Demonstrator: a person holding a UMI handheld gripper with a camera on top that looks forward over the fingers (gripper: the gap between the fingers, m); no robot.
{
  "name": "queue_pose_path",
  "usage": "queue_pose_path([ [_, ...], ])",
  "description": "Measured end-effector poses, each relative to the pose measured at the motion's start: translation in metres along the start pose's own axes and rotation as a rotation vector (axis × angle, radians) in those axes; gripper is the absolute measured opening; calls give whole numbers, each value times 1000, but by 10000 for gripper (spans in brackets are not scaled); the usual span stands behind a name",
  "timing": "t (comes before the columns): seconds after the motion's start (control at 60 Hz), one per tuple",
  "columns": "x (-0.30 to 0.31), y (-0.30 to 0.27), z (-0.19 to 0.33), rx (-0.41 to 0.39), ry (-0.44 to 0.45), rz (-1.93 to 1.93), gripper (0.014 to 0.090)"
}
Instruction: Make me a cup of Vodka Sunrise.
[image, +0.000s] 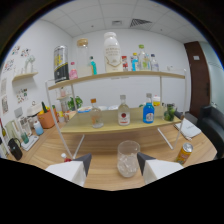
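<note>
Tongs (114, 161) stand apart around the empty glass (127, 158) on the counter (100, 175); next, clamp it.

My tongs (114, 165): two white fingers (67, 171) | dark wedge-shaped tips facing inward | black housing across the bottom | no cables or markings I can make out

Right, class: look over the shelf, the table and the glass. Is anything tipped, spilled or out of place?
Nothing stands out. The glass stands upright on the table between the open gripper's fingers; the bottles on the shelf and the can are upright, with no spill visible.
</note>
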Motion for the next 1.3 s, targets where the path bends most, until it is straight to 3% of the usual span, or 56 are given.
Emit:
queue_pose_path([
  [0.167,-46,-55,49,80,-59,-2,851],
  [0.333,-61,-89,104,105,-48,-30,829],
  [0.467,-64,-90,142,75,-35,-43,673],
  [0.65,-57,-71,168,10,7,-58,374],
  [0.917,-60,-73,162,30,-10,-114,359],
  [1.167,-72,-91,105,116,-64,-129,358],
  [1.3,-71,-72,79,109,-74,-102,358],
])
